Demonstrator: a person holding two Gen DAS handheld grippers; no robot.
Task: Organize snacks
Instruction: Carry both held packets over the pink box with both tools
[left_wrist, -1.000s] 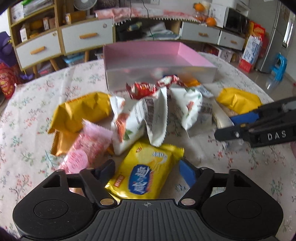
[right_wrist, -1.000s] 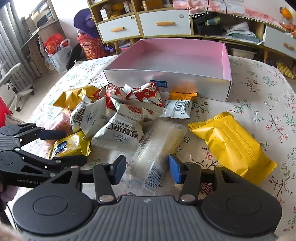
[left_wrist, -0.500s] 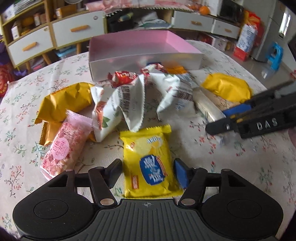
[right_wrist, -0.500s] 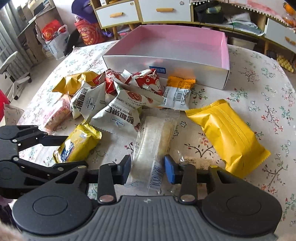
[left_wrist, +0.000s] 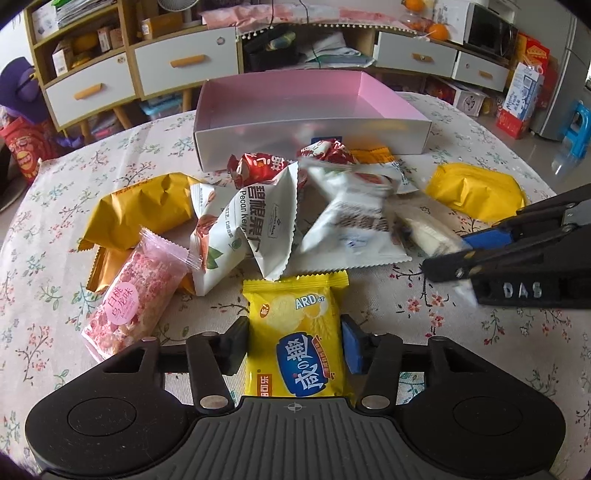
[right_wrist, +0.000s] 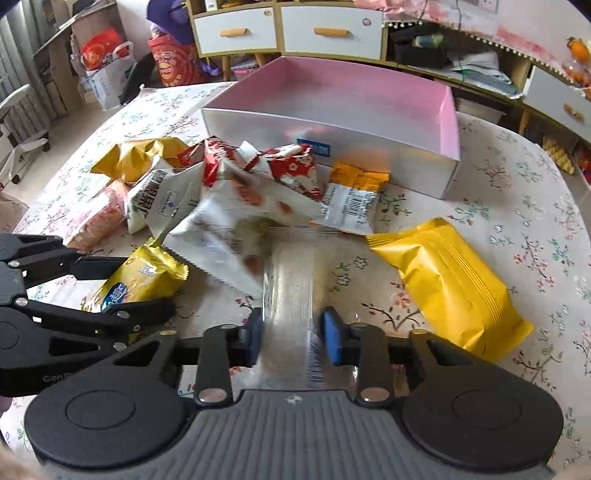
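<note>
Only the right wrist view shows the clear packet's (right_wrist: 290, 295) barcode.

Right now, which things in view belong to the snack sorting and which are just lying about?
Job: pink box; yellow packet between the left jaws; clear-wrapped snack between the right jaws; pecan bags.
Lying about: drawer cabinet; oranges; blue stool.

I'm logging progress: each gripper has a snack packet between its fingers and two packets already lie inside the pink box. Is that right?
Not quite. The left gripper has closed around the yellow packet and the right gripper around the clear packet, but the right wrist view shows the pink box empty; no packet lies inside it.
</note>
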